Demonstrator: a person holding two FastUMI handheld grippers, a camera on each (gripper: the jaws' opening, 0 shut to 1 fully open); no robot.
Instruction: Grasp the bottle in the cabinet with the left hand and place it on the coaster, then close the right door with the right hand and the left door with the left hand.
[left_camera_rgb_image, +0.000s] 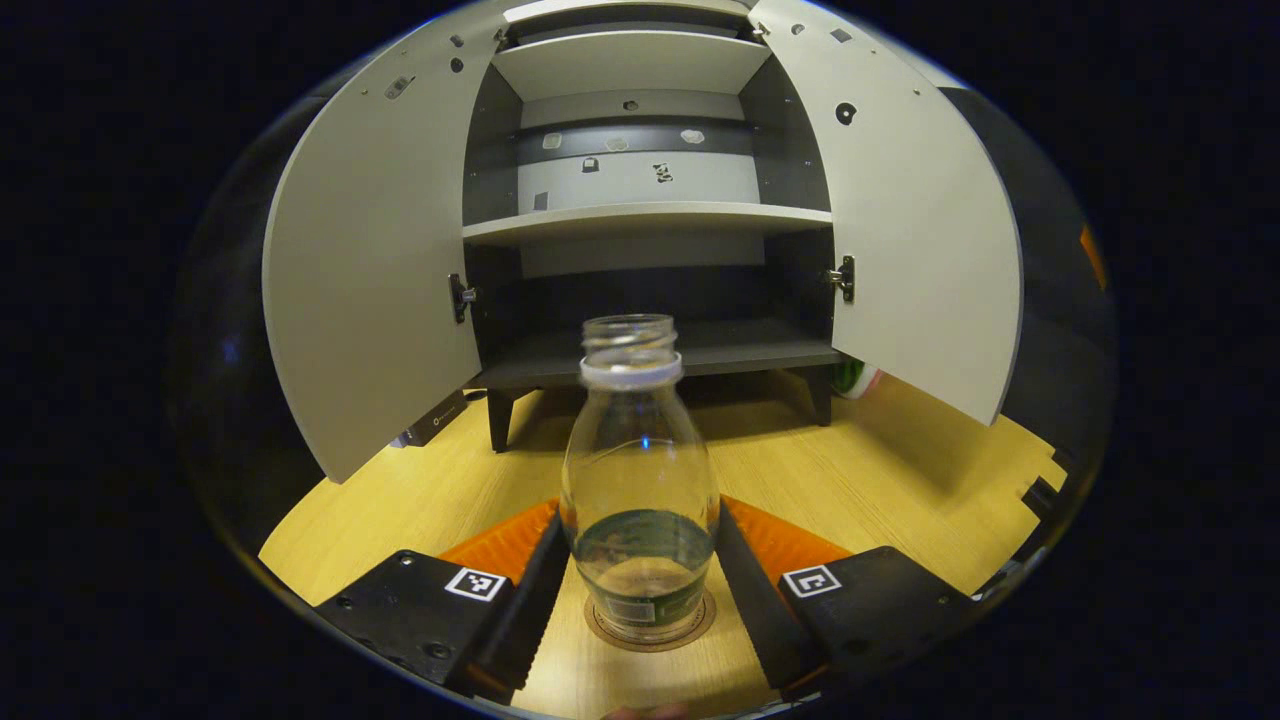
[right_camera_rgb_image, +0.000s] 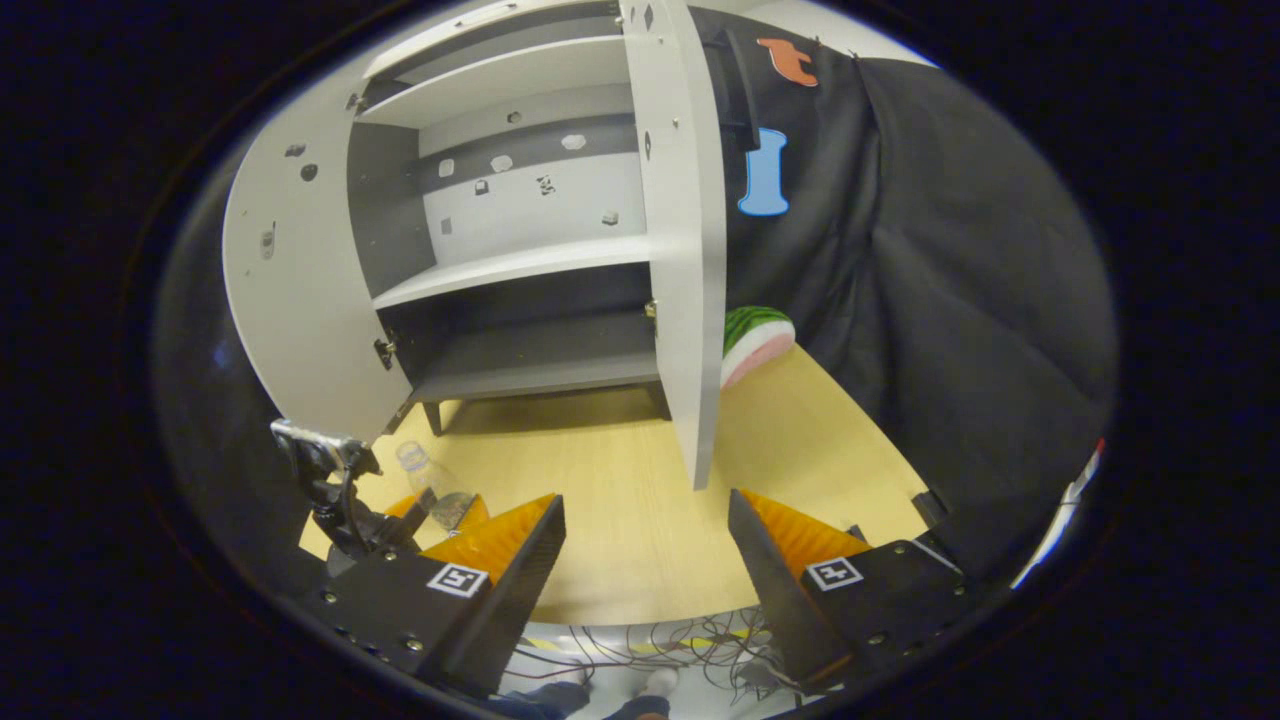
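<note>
Left gripper view gives us the cabinet's left door (left_camera_rgb_image: 370, 270) swung wide, then the clear bottle (left_camera_rgb_image: 640, 480) upright, mouth up, on the coaster (left_camera_rgb_image: 650, 630) on the tabletop (left_camera_rgb_image: 900, 480), then the right door (left_camera_rgb_image: 920, 250), also open. Our left hand-held gripper (left_camera_rgb_image: 640, 590) flanks the bottle; whether its fingers still press the glass, we cannot tell. In the right gripper view, the right hand-held gripper (right_camera_rgb_image: 645, 550) stands spread and empty, a watermelon slice (right_camera_rgb_image: 755, 340) beyond the door's edge.
</note>
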